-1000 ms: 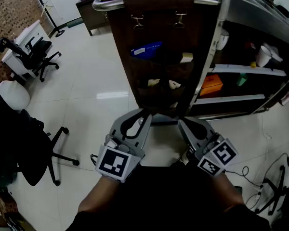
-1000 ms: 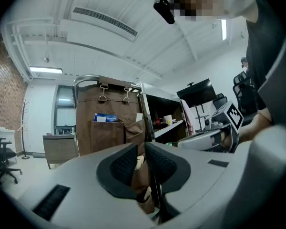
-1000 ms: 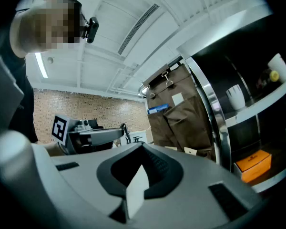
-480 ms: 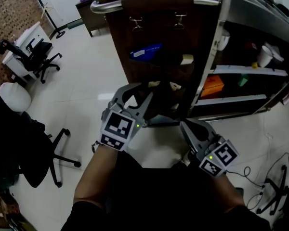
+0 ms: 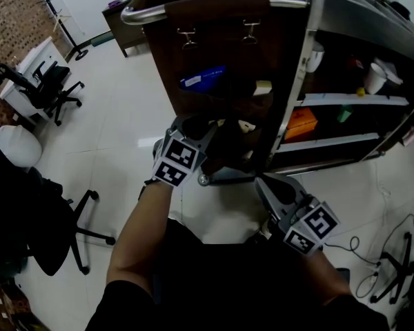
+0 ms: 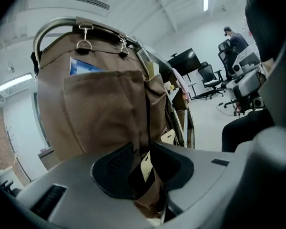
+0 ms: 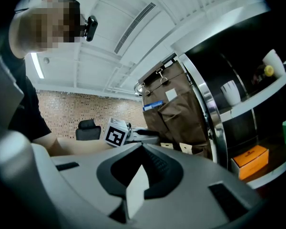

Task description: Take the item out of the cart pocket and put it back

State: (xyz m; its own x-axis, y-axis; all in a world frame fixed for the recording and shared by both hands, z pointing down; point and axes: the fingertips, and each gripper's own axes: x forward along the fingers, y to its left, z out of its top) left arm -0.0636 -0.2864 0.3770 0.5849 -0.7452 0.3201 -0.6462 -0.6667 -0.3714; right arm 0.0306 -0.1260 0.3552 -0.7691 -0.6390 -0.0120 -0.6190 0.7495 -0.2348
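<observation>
Office, left hand-held gripper wide at cart pocket, right hand-held gripper pinching card, own view only.

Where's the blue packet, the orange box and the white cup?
blue packet (image 5: pixel 202 78), head view, middle of the part that sticks out.
orange box (image 5: pixel 304 123), head view, its top face.
white cup (image 5: pixel 375 79), head view, its side.

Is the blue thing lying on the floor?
No, the blue item sticks out of a pocket high on the brown cart bag.
</observation>
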